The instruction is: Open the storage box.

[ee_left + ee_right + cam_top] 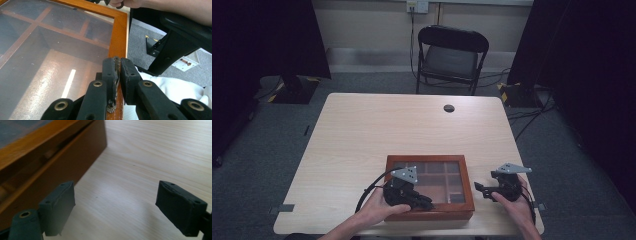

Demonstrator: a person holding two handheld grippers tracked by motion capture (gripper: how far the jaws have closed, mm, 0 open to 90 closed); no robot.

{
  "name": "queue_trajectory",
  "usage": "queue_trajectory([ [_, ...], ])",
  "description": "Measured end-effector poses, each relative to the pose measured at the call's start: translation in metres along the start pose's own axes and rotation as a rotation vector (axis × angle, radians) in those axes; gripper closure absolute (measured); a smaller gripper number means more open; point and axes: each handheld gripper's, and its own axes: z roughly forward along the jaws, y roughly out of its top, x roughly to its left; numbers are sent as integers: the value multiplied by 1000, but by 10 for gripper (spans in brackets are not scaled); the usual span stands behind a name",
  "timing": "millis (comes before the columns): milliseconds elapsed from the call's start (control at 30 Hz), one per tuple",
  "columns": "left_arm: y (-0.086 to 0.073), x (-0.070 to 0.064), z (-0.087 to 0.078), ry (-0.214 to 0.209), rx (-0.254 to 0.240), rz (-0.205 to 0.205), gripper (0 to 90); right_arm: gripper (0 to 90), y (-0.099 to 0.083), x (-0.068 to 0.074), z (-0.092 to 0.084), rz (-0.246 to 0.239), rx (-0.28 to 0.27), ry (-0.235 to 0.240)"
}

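Note:
A wooden box [430,161] with a glass lid and several inner compartments lies near the table's front edge. My left gripper [424,204] rests over its front rim. In the left gripper view the left gripper [118,62] is shut on a small ornate metal clasp [111,107] fixed to the lid's wooden frame [120,32]. My right gripper [479,190] sits on the table just right of the box, pointing at its side. Seen from the right gripper view, the right gripper [115,205] stands open with bare tabletop between its pads, and the box's side wall [62,162] is close on the left.
The light wooden table [377,130] has a round cable hole [449,108] at the back. A black folding chair [452,55] stands behind it. White cloth [175,87] and a chair leg lie below the table's front edge.

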Motion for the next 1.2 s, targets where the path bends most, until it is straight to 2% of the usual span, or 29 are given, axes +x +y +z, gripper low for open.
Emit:
queue_trajectory([
  [33,0,0,0,0,0,0,826,146,0,0,0,0,0,0],
  [67,2,0,-1,0,7,0,826,145,1,3,0,-17,-3,27],
  [100,2,0,-1,0,7,0,826,145,1,3,0,-17,-3,27],
  [200,6,-1,-5,-2,3,12,826,147,3,9,-1,-36,-9,78],
  [233,6,-1,-5,-2,3,12,826,147,3,9,-1,-36,-9,78],
  [400,7,1,-6,-8,17,6,826,198,7,17,-7,-66,-65,137],
  [500,7,0,-6,-8,11,9,825,225,6,16,-8,-66,-68,163],
  [733,11,2,-9,-24,12,-6,825,271,6,17,-10,-69,-81,192],
  [933,14,2,-11,-24,9,-5,821,266,7,18,-12,-69,-89,211],
  [967,13,1,-11,-19,4,5,808,265,7,18,-12,-69,-90,215],
  [1000,13,1,-12,-24,10,13,749,265,7,18,-12,-69,-89,214],
  [1033,12,-1,-14,-27,-32,30,693,265,7,18,-12,-71,-87,211],
  [1100,13,-2,-17,-17,-45,33,586,265,7,18,-12,-70,-87,211],
  [1133,14,-2,-20,-2,-57,43,586,265,7,18,-12,-70,-88,211],
  [1167,14,-2,-25,12,-68,42,508,263,7,18,-12,-66,-95,212],
  [1200,14,-1,-27,22,-68,41,490,263,7,18,-12,-64,-97,214],
])
